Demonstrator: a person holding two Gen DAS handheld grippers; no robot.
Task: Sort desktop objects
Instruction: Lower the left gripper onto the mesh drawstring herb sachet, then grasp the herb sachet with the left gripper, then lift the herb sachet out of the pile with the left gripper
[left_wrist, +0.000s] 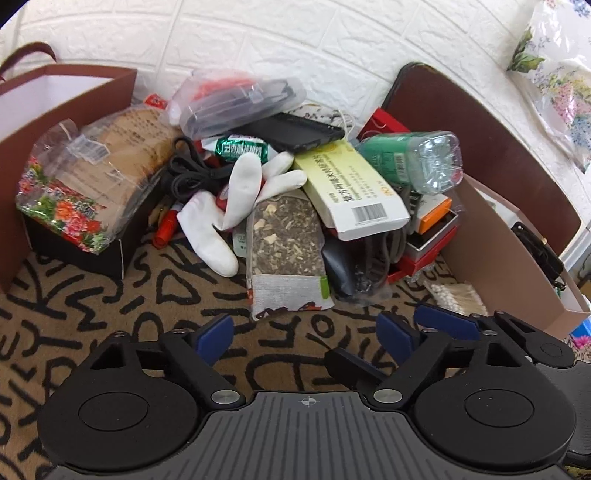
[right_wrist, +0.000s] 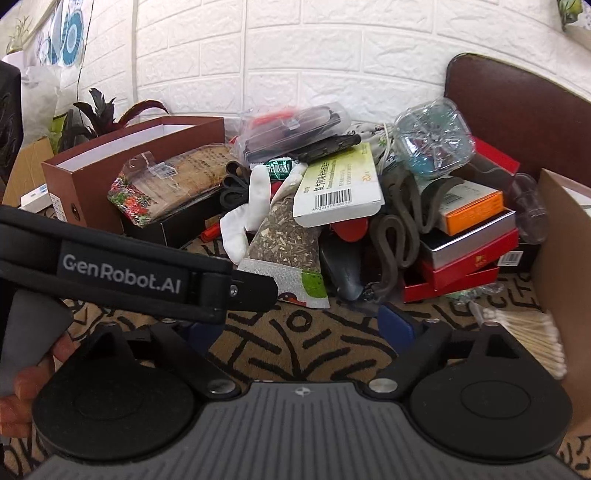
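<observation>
A heap of objects lies on the patterned cloth: a mesh herb sachet (left_wrist: 284, 243) (right_wrist: 286, 240), a white glove (left_wrist: 236, 199) (right_wrist: 245, 214), a yellow-white medicine box (left_wrist: 351, 188) (right_wrist: 340, 184), a green bottle (left_wrist: 413, 162), a black phone (left_wrist: 295, 133), a clear case (left_wrist: 240, 99) (right_wrist: 291, 129) and stacked red boxes (right_wrist: 465, 258). My left gripper (left_wrist: 306, 338) is open and empty, a little short of the sachet. My right gripper (right_wrist: 299, 325) is open and empty, to the right of the left one; its left finger is hidden behind the left gripper's body (right_wrist: 122, 273).
A brown bag (left_wrist: 70, 96) (right_wrist: 122, 155) stands at the left with a black box and floral packet (left_wrist: 70, 206) in front. A brown cardboard box (left_wrist: 513, 258) (right_wrist: 565, 258) stands at the right. Cotton swabs (right_wrist: 528, 336) (left_wrist: 454, 295) lie beside it. A white brick wall is behind.
</observation>
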